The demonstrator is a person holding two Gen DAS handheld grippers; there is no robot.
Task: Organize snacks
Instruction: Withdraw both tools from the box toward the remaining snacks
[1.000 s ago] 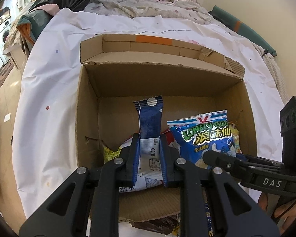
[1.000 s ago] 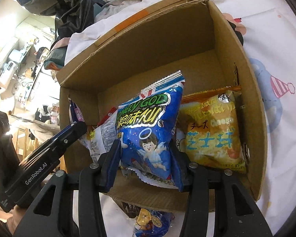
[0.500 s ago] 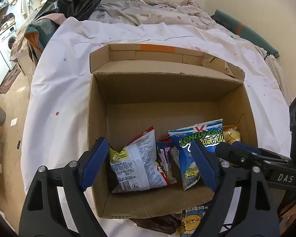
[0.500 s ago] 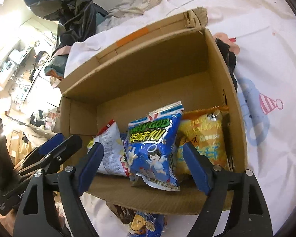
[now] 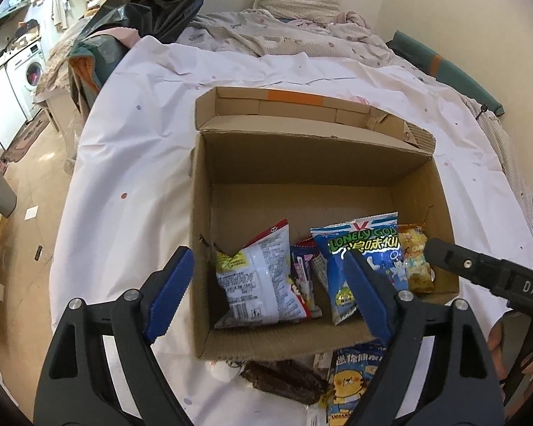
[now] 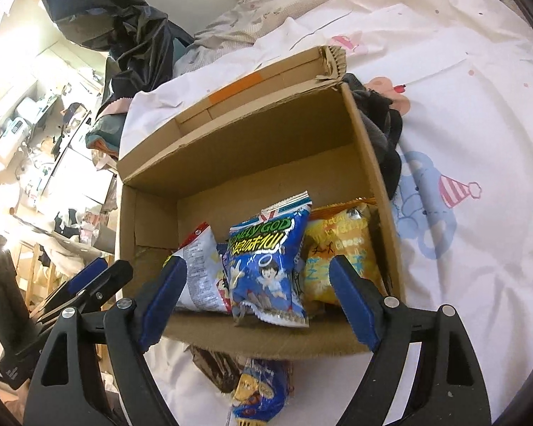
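Note:
An open cardboard box (image 5: 312, 163) (image 6: 252, 149) stands on the white sheet. Several snack bags stand in it along the near wall: a white bag (image 5: 256, 277) (image 6: 202, 273), a small dark blue packet (image 5: 300, 269), a blue Lonely God bag (image 5: 362, 248) (image 6: 266, 266) and a yellow cheese bag (image 5: 414, 262) (image 6: 337, 259). My left gripper (image 5: 270, 298) is open and empty above the box's near left. My right gripper (image 6: 259, 298) is open and empty above the near wall; it also shows in the left wrist view (image 5: 479, 269).
More snacks lie on the sheet in front of the box: a brown packet (image 5: 284, 380) (image 6: 213, 365) and a blue bear-print bag (image 5: 351, 380) (image 6: 259, 390). A dark cloth (image 6: 383, 131) lies by the box's right wall. The bed edge and floor (image 5: 28, 191) are at left.
Both grippers have let go of their bags, opened and pulled back up from the box. The dark blue packet and the Lonely God bag now stand in the box.

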